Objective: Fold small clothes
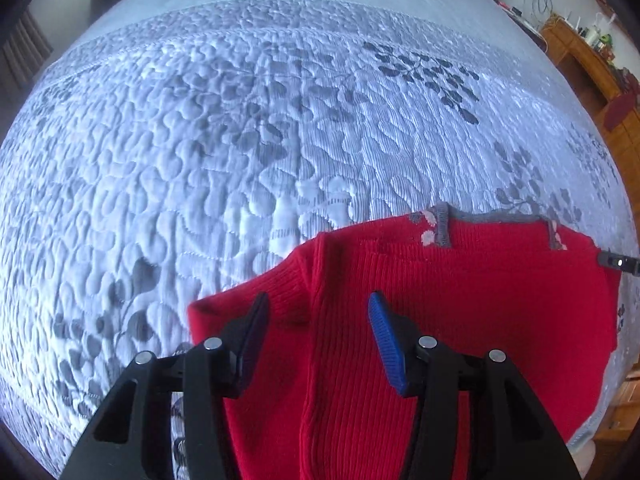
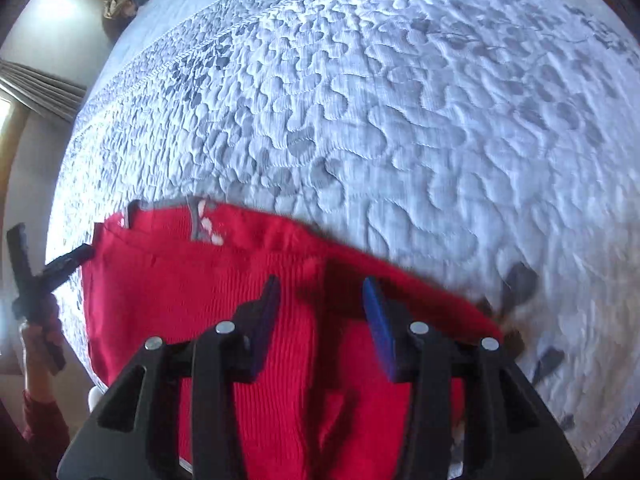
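Note:
A small red knitted sweater (image 1: 460, 312) with a grey collar trim (image 1: 443, 227) lies flat on the quilted bedspread (image 1: 240, 140). My left gripper (image 1: 318, 304) is open and empty, hovering over the sweater's left side, where a sleeve is folded inward. In the right wrist view the sweater (image 2: 192, 292) fills the lower middle, and my right gripper (image 2: 320, 288) is open and empty above its right part. The left gripper's fingers (image 2: 68, 262) show at the left edge by the sweater's shoulder. The right gripper's fingertip (image 1: 616, 262) shows at the sweater's right shoulder.
The white-and-grey leaf-patterned bedspread (image 2: 400, 120) covers the whole bed. A wooden cabinet (image 1: 592, 68) with small items stands to the right of the bed. A curtain (image 2: 36, 88) and wall lie at left. Dark clutter (image 2: 120, 4) sits past the bed's far corner.

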`<state>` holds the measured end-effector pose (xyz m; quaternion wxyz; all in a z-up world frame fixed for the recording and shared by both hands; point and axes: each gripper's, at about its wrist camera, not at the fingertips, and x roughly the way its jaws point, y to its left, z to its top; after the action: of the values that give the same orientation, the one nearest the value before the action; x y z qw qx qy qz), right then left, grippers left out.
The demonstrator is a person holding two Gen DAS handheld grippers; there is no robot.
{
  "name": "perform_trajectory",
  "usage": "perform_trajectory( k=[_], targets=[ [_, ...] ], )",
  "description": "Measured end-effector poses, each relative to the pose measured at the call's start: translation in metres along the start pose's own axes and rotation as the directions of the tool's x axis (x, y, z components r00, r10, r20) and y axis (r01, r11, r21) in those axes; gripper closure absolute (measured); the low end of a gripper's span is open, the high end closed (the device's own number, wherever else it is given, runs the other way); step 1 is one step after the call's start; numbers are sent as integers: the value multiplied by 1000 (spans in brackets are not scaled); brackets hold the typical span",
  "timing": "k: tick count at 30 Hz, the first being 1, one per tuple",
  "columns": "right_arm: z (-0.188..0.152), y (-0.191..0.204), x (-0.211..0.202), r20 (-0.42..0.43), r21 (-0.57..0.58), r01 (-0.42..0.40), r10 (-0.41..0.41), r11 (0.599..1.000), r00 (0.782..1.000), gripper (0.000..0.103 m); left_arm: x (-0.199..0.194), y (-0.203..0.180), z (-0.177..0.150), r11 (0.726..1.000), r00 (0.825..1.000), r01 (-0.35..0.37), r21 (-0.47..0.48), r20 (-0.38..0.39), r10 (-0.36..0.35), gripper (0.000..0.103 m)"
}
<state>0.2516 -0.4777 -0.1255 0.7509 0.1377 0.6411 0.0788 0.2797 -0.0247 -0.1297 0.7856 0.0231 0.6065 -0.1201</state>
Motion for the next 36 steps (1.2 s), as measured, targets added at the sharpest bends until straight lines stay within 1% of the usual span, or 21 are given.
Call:
perform_trajectory(
  k=[1,2,3,4,6,7,11,13,17,19,20,21,24,25,26,27,28,29,31,34,36],
  targets=[
    [3,2,3,-3,-18,7,-7,1000,1000,63,3,-3,1,1000,1000,4,13,-2,-4,53],
    [4,5,5,-8,-30,15,-15,999,1000,74,7,-6,2,1000,1000,5,26,-6,-5,53],
    [4,8,6,-13,-36,15,-16,999,1000,96,11,-9,3,999,1000,-2,35,-11,2,58],
    [5,9,7,-20,-40,2,-3,999,1000,98,14,-10,5,999,1000,-5,35,-15,5,77],
    [5,14,4,-2,-61,3,-3,998,1000,99,16,-8,7,1000,1000,-6,15,-10,6,88],
    [6,16,-3,22,-76,-1,3,997,1000,99,15,-5,9,1000,1000,-6,1,-2,6,99],
    [10,12,-34,118,-58,-83,89,995,989,100,-5,9,14,996,996,45,-75,80,-39,99],
    [17,7,-40,148,-45,-78,84,996,985,100,-13,14,18,994,992,58,-91,121,-47,99],
    [24,-8,-28,156,13,-69,66,998,986,100,-8,17,24,995,986,25,-96,165,-9,99],
    [25,-17,-9,119,43,-17,12,999,993,100,9,20,25,995,991,2,-101,131,11,99],
    [24,-21,0,96,62,-8,2,998,995,100,23,22,24,994,996,-9,-110,84,18,99],
    [21,-25,11,70,79,1,-6,997,997,100,32,23,22,994,997,-15,-111,70,23,99],
    [15,-28,16,89,91,-5,-3,996,996,98,31,16,20,996,994,-56,-68,87,62,97],
    [15,-28,14,93,91,-8,-1,996,996,97,28,14,19,996,993,-67,-63,89,72,92],
    [13,-25,8,94,86,-1,-7,996,996,91,24,13,19,995,993,-77,-60,89,82,87],
    [9,-22,1,97,76,23,-30,997,995,80,16,11,17,994,991,-92,-55,89,97,82],
    [6,-19,-5,101,63,39,-45,997,994,77,9,9,15,994,990,-100,-51,92,104,71],
    [1,-13,-13,105,40,61,-64,997,992,75,0,6,10,993,989,-112,-40,94,116,62],
    [-18,-3,-30,110,8,55,-55,998,992,75,-14,-1,-1,991,987,-135,-18,82,136,56],
    [-50,9,-45,101,-27,24,-21,999,995,71,-33,-14,-32,998,996,-63,5,64,63,51],
    [-74,13,-50,84,-41,16,-12,999,996,66,-41,-21,-59,999,998,-39,15,39,39,51]
  ],
)
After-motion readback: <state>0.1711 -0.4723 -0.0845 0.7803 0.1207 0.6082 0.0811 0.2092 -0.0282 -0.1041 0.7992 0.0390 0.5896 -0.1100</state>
